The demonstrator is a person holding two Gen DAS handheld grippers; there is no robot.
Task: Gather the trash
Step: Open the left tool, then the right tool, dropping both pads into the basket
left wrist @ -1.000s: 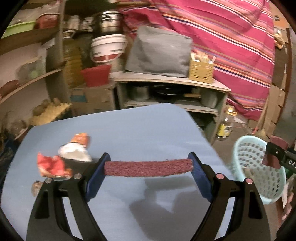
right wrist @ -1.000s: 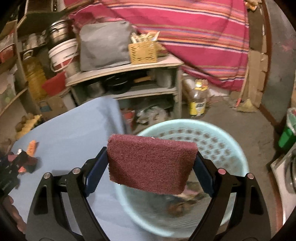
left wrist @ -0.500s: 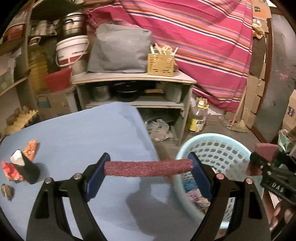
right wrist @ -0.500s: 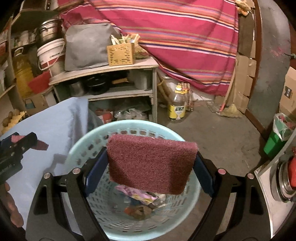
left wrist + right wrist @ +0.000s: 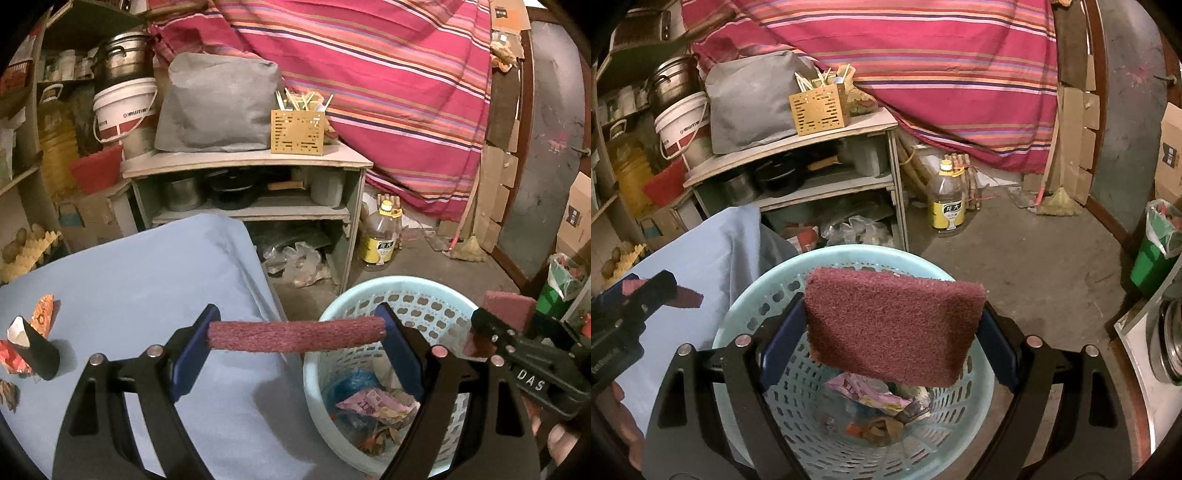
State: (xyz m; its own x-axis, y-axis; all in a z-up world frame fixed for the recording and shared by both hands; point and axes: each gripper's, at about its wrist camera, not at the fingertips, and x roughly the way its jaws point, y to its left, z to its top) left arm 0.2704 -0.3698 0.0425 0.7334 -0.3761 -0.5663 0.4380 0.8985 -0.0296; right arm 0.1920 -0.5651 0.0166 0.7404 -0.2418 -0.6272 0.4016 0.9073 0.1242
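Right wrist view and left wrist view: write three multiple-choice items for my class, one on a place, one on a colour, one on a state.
1. Where does the plastic basket stand? A on the floor, beside the tablecloth; B on a shelf; C on the table.
2. What colour is the tablecloth? A red; B blue; C green.
3. The basket is: A empty; B overturned; C upright with wrappers inside.
Answers: A, it stands below the cloth's edge; B, the cloth is plain light blue; C, wrappers lie at its bottom.

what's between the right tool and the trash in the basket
In the right wrist view, a maroon scouring pad spans the right tool, above the basket's trash.
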